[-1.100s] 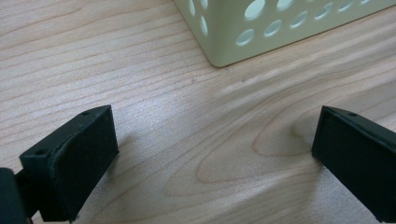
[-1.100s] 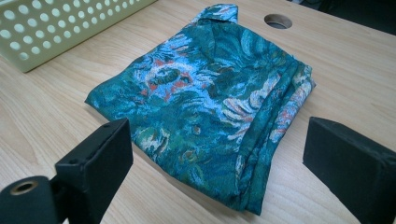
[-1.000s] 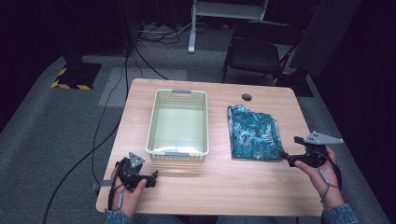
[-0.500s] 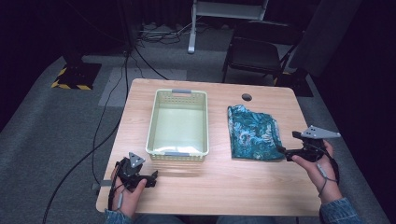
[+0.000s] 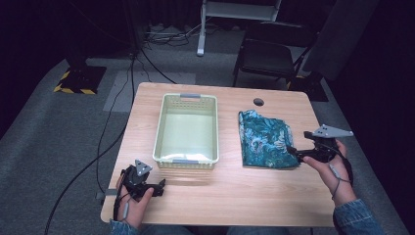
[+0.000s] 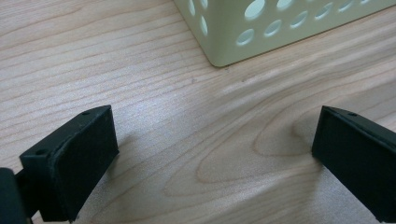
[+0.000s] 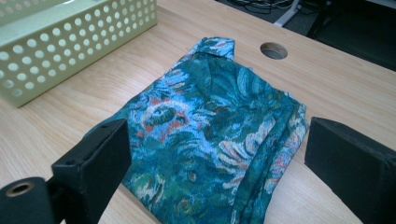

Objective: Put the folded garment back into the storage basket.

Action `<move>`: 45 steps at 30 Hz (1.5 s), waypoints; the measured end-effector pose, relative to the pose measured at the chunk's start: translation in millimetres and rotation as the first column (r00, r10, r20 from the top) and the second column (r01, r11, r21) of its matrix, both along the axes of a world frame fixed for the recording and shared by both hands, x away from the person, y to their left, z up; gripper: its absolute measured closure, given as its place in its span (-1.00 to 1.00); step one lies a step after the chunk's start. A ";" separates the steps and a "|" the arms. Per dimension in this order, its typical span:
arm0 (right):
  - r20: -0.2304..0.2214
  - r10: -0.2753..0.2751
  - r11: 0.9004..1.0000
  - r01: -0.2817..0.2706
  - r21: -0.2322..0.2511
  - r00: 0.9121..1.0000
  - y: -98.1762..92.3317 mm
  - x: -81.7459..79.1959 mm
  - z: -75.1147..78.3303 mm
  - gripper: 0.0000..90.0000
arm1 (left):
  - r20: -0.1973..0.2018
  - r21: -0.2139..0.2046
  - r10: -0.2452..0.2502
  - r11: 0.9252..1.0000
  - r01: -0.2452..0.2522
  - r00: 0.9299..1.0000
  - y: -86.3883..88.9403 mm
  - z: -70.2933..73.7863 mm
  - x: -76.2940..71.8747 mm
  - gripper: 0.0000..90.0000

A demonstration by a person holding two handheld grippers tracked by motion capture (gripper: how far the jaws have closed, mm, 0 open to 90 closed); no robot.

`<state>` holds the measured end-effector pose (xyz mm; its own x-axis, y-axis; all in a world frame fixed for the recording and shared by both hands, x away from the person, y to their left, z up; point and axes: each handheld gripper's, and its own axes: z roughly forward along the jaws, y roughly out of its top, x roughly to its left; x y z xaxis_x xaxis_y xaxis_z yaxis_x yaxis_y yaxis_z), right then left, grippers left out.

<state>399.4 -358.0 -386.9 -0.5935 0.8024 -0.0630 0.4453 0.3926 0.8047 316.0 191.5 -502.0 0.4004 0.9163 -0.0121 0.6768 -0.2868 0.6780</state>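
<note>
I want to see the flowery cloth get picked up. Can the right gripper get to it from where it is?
Probably yes. The right gripper sits at the near right edge of the folded teal floral cloth, jaws open wide, with nothing between them. The basket stands well off to the side.

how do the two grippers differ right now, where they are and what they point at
The left gripper lies low at the table's near left corner, aimed at bare wood beside the green basket. The right gripper is raised at the right edge, aimed at the folded teal patterned cloth, its jaws straddling the near end. Both are open and hold nothing.
</note>
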 end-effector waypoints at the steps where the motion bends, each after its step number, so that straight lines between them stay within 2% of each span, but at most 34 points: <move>1: 0.000 -0.001 1.000 0.001 0.002 1.000 0.8 1.3 1.1 -0.84 | 0.000 0.000 0.000 1.000 0.000 1.000 0.0 0.0 0.0 -0.99; 11: -0.008 0.016 0.999 -0.016 -0.033 1.000 9.2 13.6 8.1 -0.86 | 0.000 0.000 0.000 1.000 0.000 1.000 0.0 0.0 0.0 -0.99; 23: -0.031 0.024 0.999 -0.025 -0.038 0.999 18.3 28.8 8.2 -0.88 | 0.000 0.000 0.000 1.000 0.000 1.000 0.0 0.0 0.0 -0.99; 30: -0.038 0.009 0.999 -0.010 -0.036 0.999 22.0 34.8 6.7 -0.89 | 0.000 0.000 0.000 1.000 0.000 1.000 0.0 0.0 0.0 -0.99; 33: -0.041 -0.005 1.000 0.004 -0.013 0.999 24.9 39.5 6.7 -0.89 | 0.000 0.000 0.000 1.000 0.000 1.000 0.0 0.0 0.0 -0.99; 37: -0.042 -0.022 1.000 0.022 -0.010 0.999 27.7 44.3 6.7 -0.89 | 0.000 0.000 0.000 1.000 0.000 1.000 0.0 0.0 0.0 -0.99; 45: -0.056 -0.035 0.999 0.034 -0.027 0.998 33.2 54.0 0.1 -0.89 | 0.000 0.000 0.000 1.000 0.000 1.000 0.0 0.0 0.0 -0.99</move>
